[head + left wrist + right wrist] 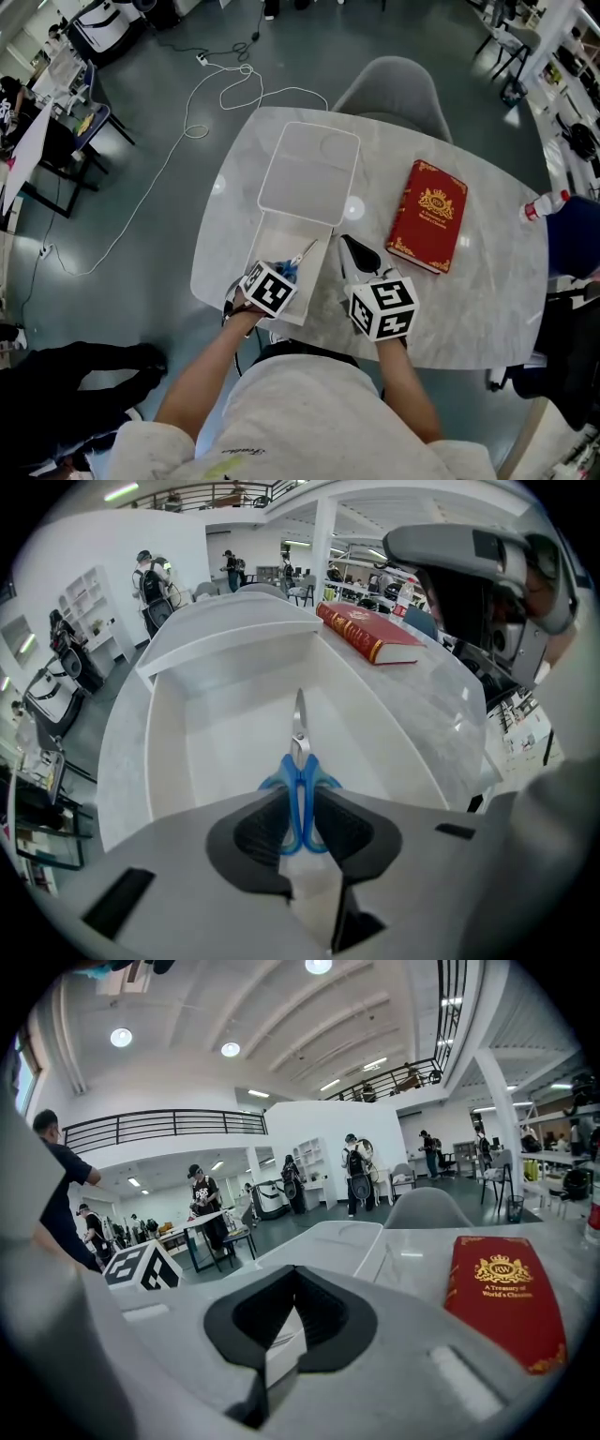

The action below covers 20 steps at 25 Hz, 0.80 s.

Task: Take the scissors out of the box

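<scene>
Blue-handled scissors (pixel 293 264) (pixel 299 761) lie in the open white box (pixel 265 234) (pixel 169 752) at the table's near left, blades pointing away from me. My left gripper (pixel 281 275) (pixel 300 822) points steeply down into the box, its black pads pressing on the two blue handle loops from either side. The scissors still rest on the box floor. My right gripper (pixel 355 247) (pixel 291 1276) hovers just right of the box, its fingertips together with nothing between them.
The box's lid (pixel 309 173) lies flat beyond the box. A red book (pixel 428 216) (pixel 504 1302) rests on the marble table (pixel 487 300) to the right. A bottle (pixel 544 206) stands at the far right edge, a grey chair (pixel 394 84) behind the table.
</scene>
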{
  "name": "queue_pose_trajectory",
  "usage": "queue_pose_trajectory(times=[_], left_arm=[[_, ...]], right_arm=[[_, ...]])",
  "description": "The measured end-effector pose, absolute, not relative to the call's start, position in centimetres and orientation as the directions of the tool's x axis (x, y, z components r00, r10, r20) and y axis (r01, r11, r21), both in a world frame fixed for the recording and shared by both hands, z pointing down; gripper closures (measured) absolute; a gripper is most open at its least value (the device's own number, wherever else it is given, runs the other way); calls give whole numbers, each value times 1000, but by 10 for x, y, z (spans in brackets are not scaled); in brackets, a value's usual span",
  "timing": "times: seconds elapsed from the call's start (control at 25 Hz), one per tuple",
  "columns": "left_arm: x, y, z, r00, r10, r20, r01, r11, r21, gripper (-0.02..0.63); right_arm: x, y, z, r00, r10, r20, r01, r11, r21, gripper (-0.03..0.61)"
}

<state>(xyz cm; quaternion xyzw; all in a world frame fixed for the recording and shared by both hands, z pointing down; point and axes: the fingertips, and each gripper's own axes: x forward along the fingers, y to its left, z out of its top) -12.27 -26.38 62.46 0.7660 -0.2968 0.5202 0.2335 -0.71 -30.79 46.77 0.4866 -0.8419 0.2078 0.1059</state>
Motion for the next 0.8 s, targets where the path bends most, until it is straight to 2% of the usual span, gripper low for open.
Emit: queue_pose_trajectory(times=[0.36, 0.8], left_arm=[[-127, -261, 601, 297, -277, 914, -659, -752, -14, 534], [-153, -258, 569, 349, -372, 860, -698, -716, -26, 534]], right_arm=[[-14, -302, 461, -488, -789, 373, -873, 429, -233, 574], [-28, -294, 450, -478, -799, 366, -878, 431, -208, 574]])
